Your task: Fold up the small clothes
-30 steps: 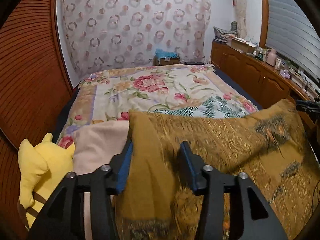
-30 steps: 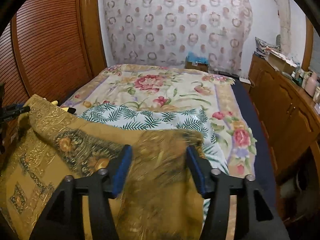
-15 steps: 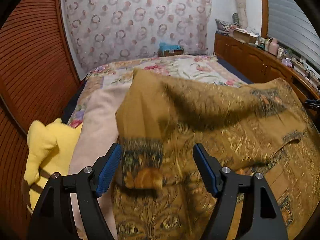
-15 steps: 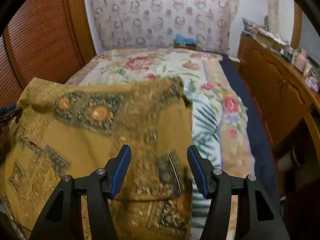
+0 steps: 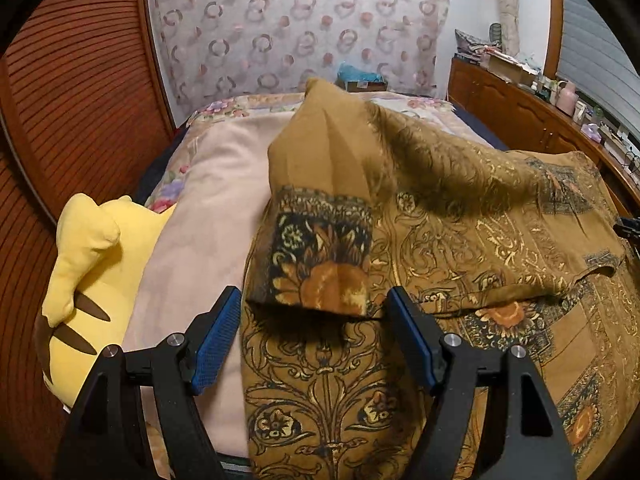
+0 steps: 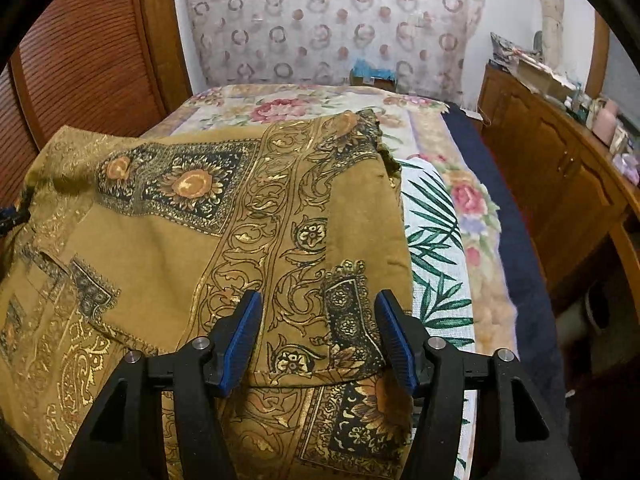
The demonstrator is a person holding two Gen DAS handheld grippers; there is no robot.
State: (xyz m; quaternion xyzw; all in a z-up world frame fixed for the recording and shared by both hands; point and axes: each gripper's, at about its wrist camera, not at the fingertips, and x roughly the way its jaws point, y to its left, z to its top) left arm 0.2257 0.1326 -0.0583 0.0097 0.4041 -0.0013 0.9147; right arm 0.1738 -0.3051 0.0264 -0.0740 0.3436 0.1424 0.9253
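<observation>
Two grippers, both spread wide, nothing pinched. My left gripper [image 5: 314,334] straddles the doubled-over corner of the mustard-brown cloth printed with gold scrolls and dark sunflower panels [image 5: 460,264]; my right gripper [image 6: 320,338] frames its near hem, pads just clear of the fabric. The cloth lies folded once on the floral bedspread [image 6: 436,216], top layer over bottom, though the left corner stands humped and uneven. I judge one fold done, with smoothing and further folds remaining. Beside it lie a pale pink blanket [image 5: 208,216] and a yellow plush toy [image 5: 86,252]; beyond, the ring-patterned curtain [image 5: 296,28].
</observation>
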